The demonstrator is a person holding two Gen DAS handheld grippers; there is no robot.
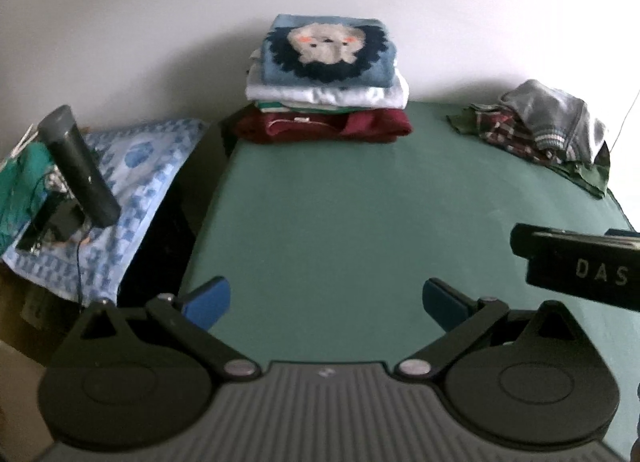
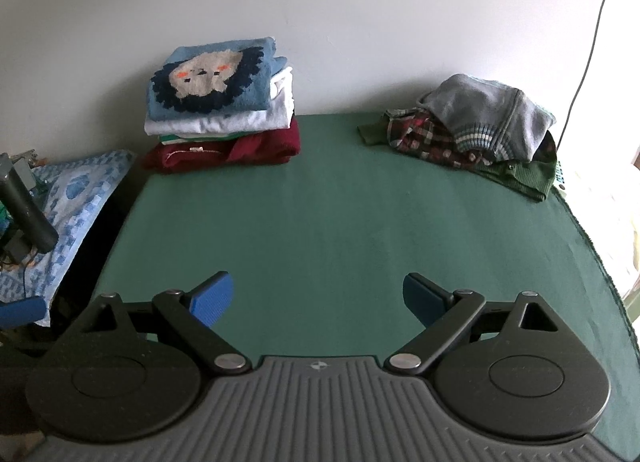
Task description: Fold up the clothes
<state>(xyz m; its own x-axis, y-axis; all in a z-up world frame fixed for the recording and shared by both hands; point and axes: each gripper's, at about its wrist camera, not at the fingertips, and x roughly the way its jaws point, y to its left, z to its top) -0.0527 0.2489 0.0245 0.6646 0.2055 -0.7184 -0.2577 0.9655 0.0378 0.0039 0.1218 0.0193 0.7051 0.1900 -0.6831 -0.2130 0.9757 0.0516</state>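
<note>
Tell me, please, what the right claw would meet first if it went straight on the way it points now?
Probably nothing for a good stretch: the right claw is open over bare green cloth. Going on, it would likely meet the wall between the folded stack and the unfolded pile; depth is unclear.

1. The left wrist view looks forward from low over the green cloth point(image 1: 320, 202), facing the folded stack point(image 1: 324, 78) at the wall, almost dead ahead.
2. The right wrist view faces the same wall from further right; the folded stack point(image 2: 220, 102) sits left of centre.
3. Both share the stack, the cloth and the crumpled heap point(image 2: 480, 126) right of the stack.
</note>
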